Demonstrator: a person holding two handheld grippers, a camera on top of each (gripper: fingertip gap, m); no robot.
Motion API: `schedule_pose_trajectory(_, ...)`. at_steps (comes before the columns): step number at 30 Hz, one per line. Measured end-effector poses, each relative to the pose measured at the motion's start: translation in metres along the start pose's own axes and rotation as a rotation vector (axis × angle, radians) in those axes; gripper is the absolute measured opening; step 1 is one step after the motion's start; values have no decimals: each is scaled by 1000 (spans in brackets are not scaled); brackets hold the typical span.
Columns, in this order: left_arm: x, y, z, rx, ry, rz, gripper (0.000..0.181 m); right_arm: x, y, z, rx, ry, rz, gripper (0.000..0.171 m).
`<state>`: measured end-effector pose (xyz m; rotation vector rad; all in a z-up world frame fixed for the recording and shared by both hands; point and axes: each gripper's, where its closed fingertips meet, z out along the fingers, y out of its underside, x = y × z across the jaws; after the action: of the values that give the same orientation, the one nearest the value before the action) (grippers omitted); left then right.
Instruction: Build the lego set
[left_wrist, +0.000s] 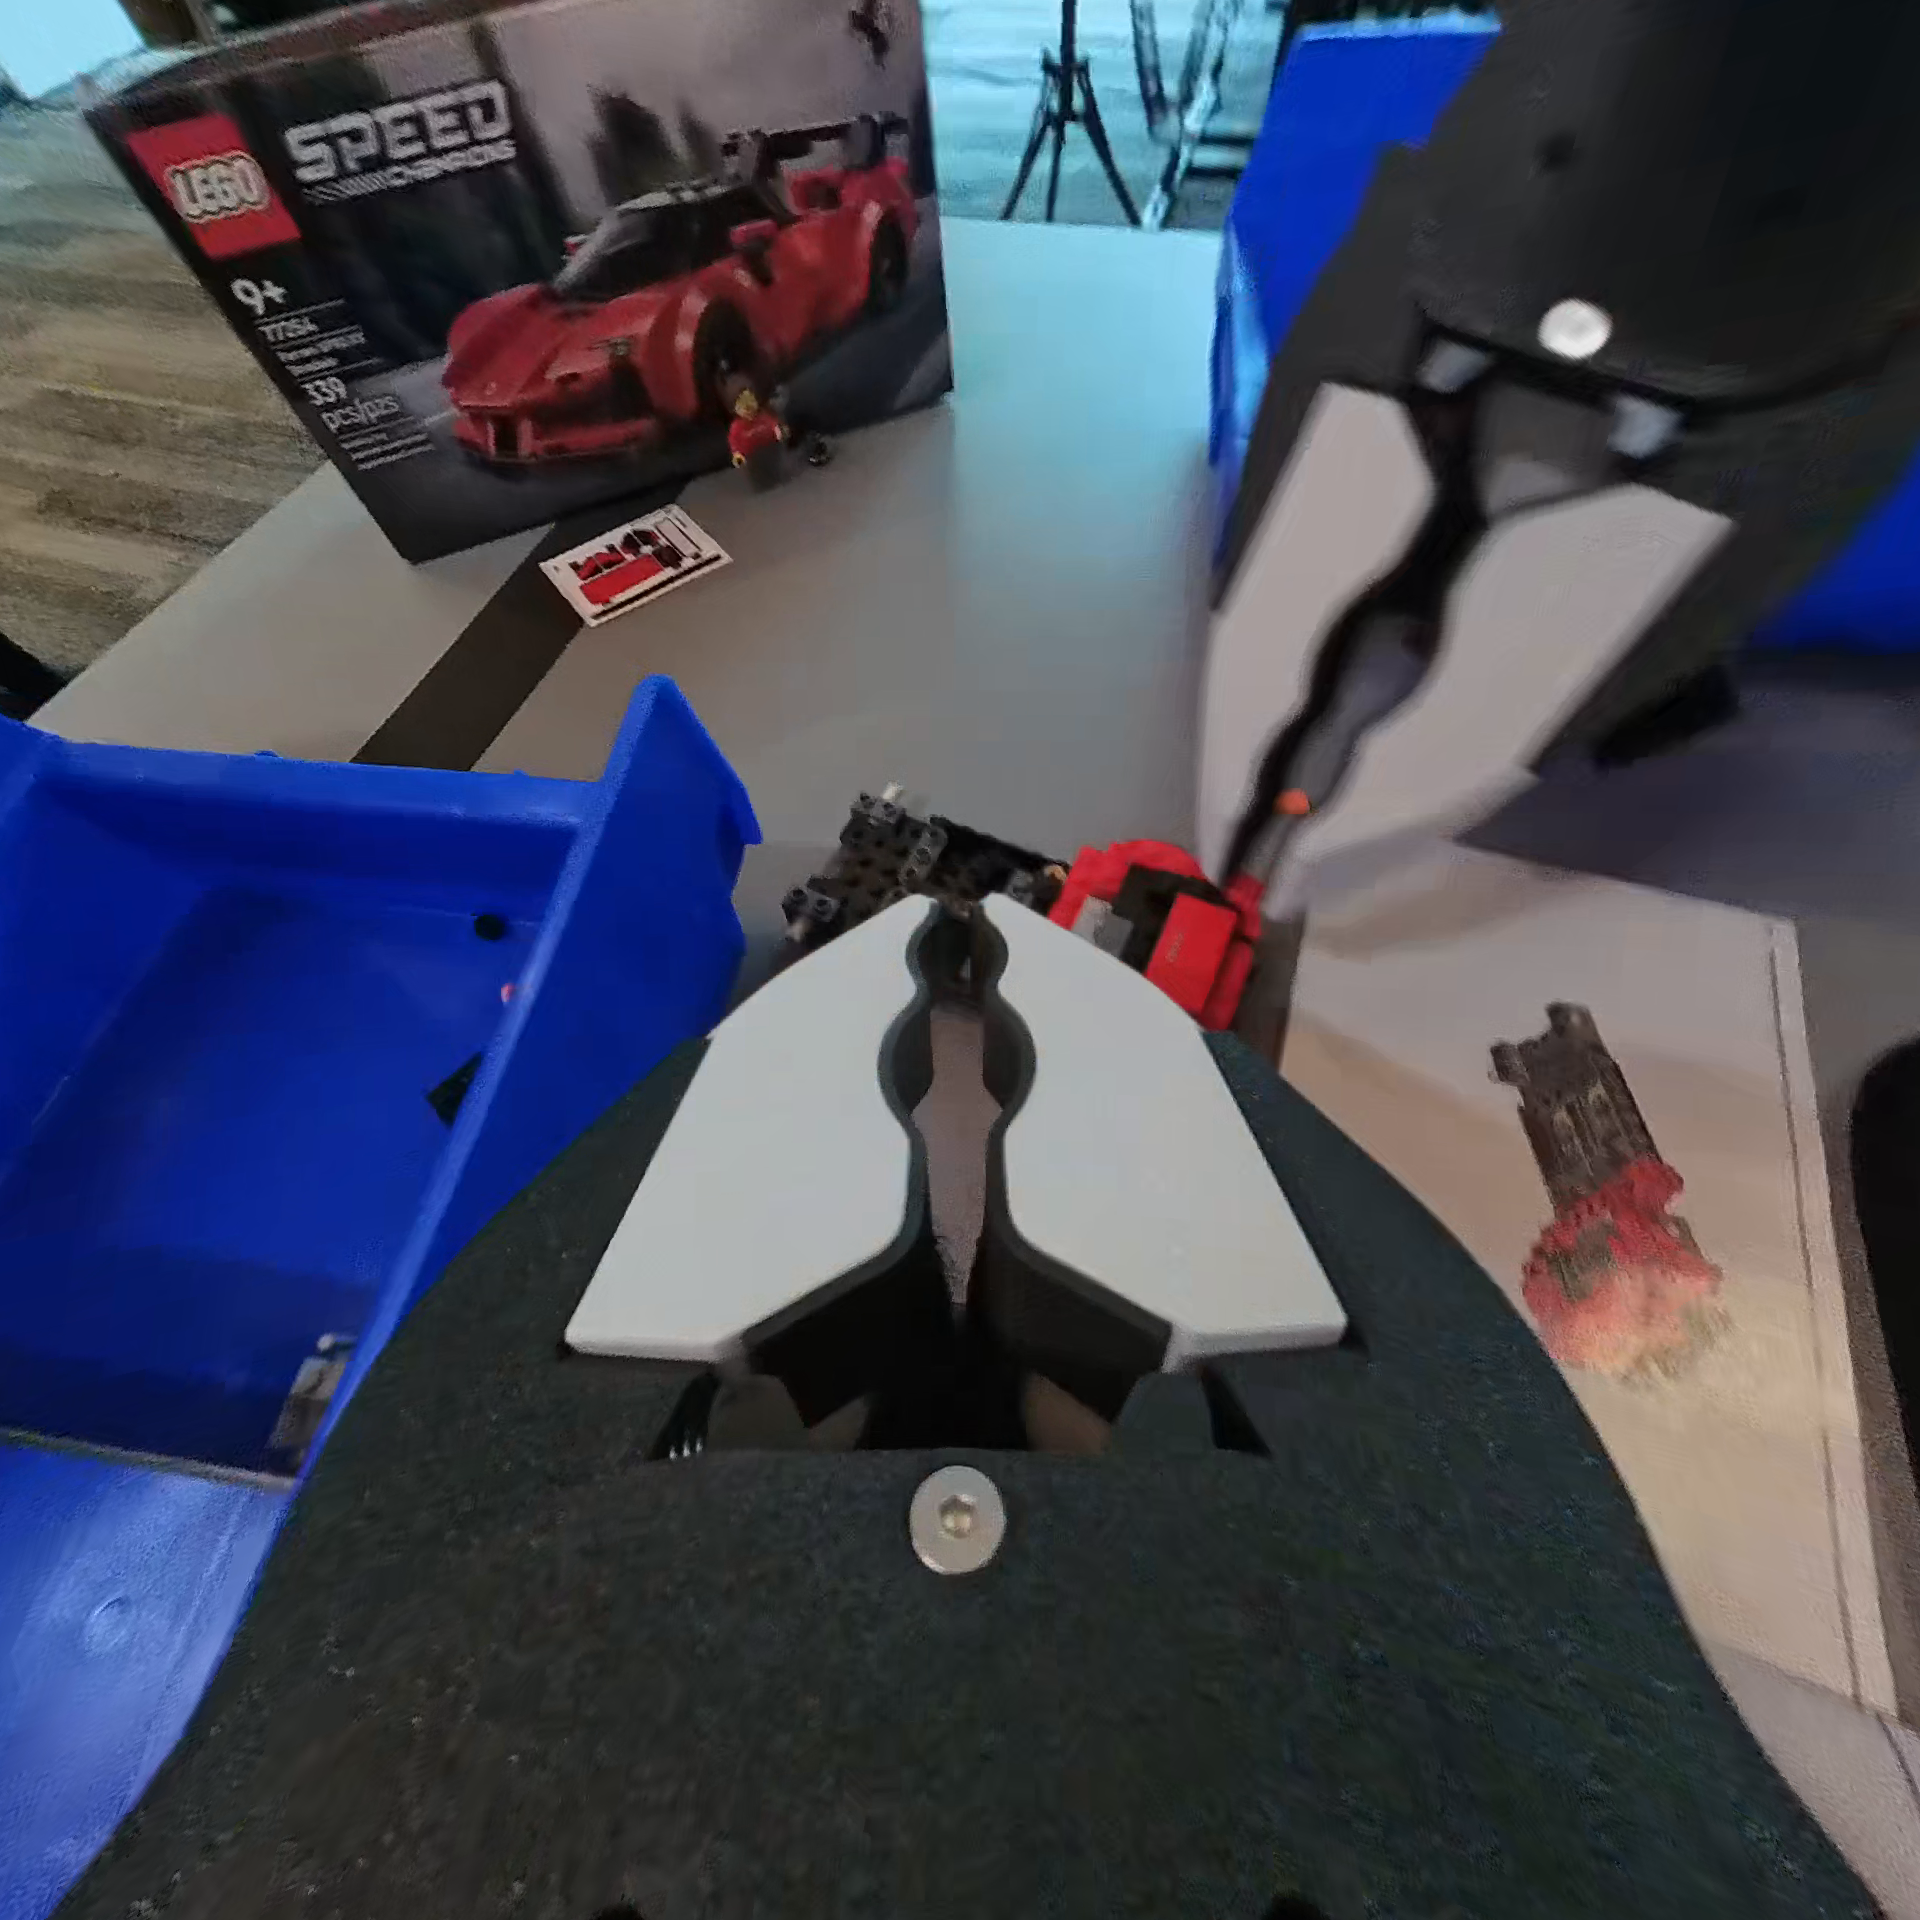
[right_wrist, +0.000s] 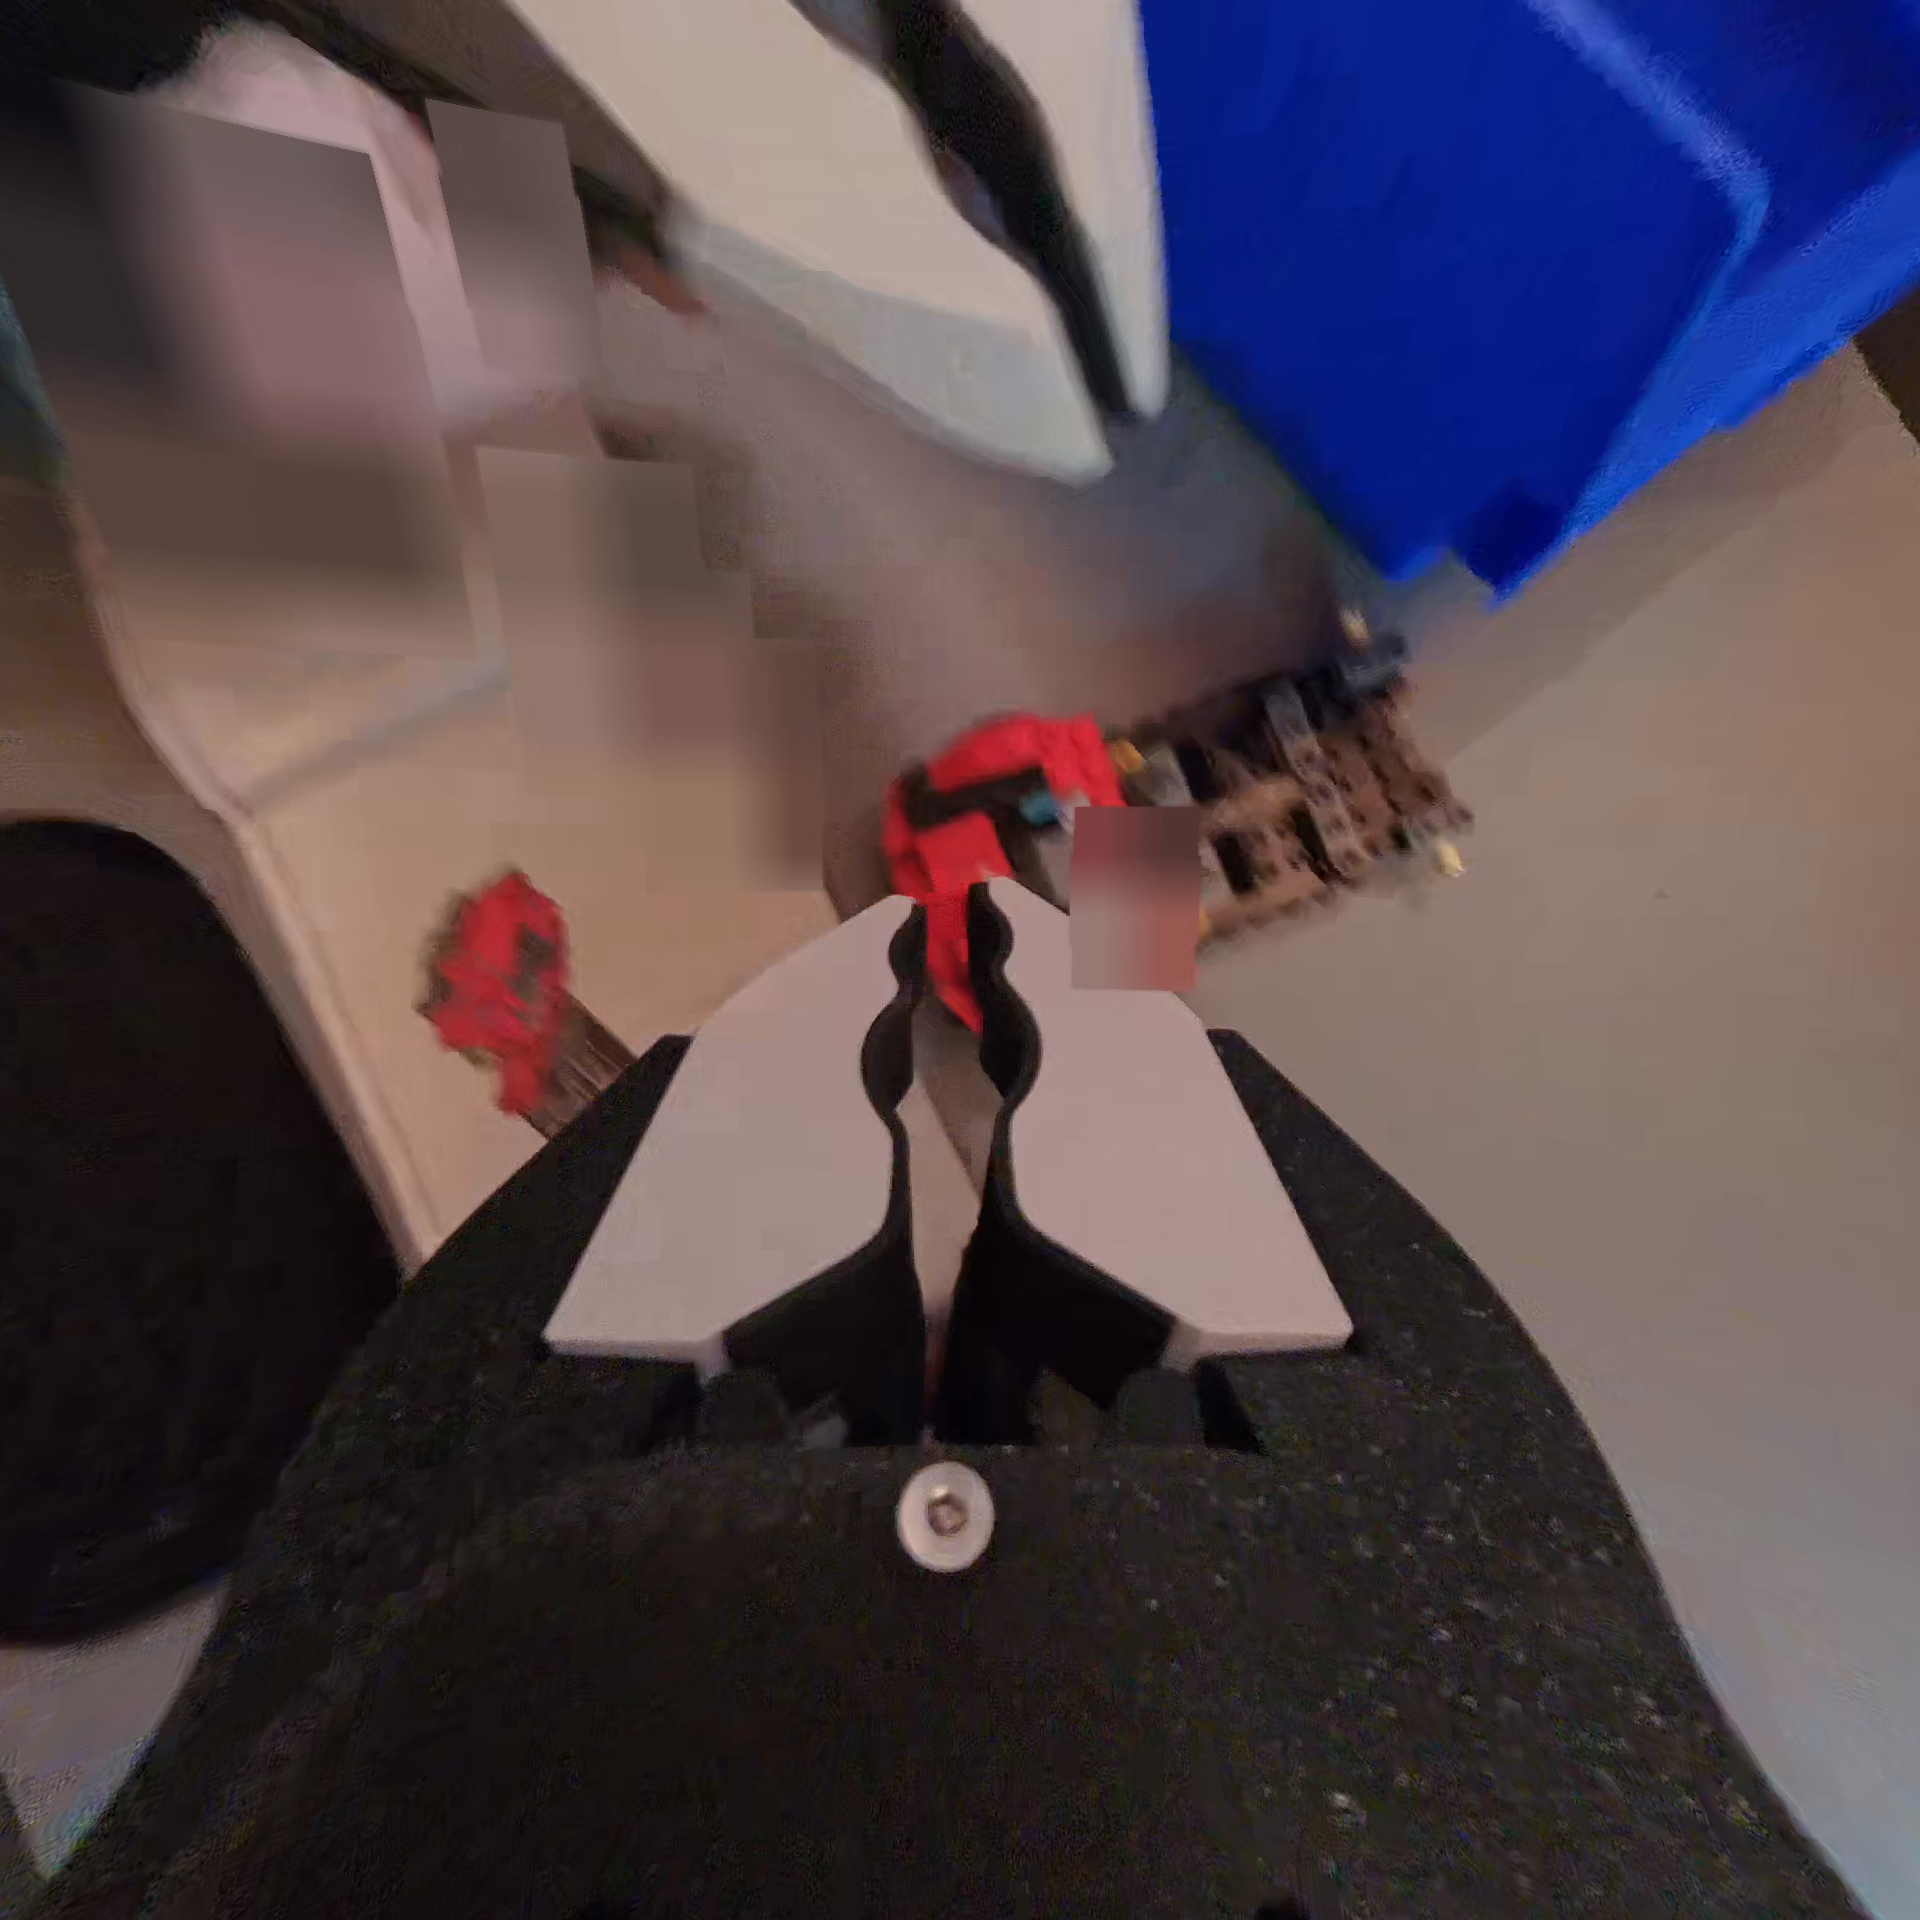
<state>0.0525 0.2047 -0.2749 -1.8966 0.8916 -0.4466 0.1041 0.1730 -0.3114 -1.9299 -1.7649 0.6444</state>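
The half-built car (left_wrist: 1039, 904), black chassis at one end and red bodywork at the other, lies on the grey table (left_wrist: 987, 436) between the two grippers. The left gripper (left_wrist: 961, 914) has its fingers drawn narrow at the black chassis end; they appear to pinch a small dark part of it, though the contact itself is partly hidden. The right gripper (right_wrist: 951, 914), seen in the left wrist view coming down from the upper right, has its fingers nearly closed on a slim red piece at the red end, with a small orange tip (left_wrist: 1294, 802) showing in the gap above. The step in hand is judged to be pressing this piece onto the bodywork: the left should brace the chassis while the right pushes straight along the studs, without twisting. Room is tight on the left, where the blue bin (left_wrist: 623, 935) stands just beside the car. An open booklet (left_wrist: 1662, 1403) lies to the right, near the car. The box (left_wrist: 520, 291) and sticker sheet (left_wrist: 634, 566) stand well apart beyond, with bare table before them.
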Motion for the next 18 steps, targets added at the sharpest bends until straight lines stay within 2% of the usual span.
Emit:
schedule_pose_trajectory(2,-3,-6,2,50,21,-34,3,-6,0,-2,112,-1,-10,8)
schedule_pose_trajectory(8,8,3,15,19,107,-19,3,28,50,-13,48,75,-8,7)
schedule_pose_trajectory(11,16,19,28,-48,116,32,4,18,43,-14,104,-3,-90,7)
schedule_pose_trajectory(15,15,33,30,-142,75,81,5,36,51,-9,-27,90,-124,7)
schedule_pose_trajectory(18,5,44,25,-234,34,75,4,39,53,4,-84,93,-146,7)
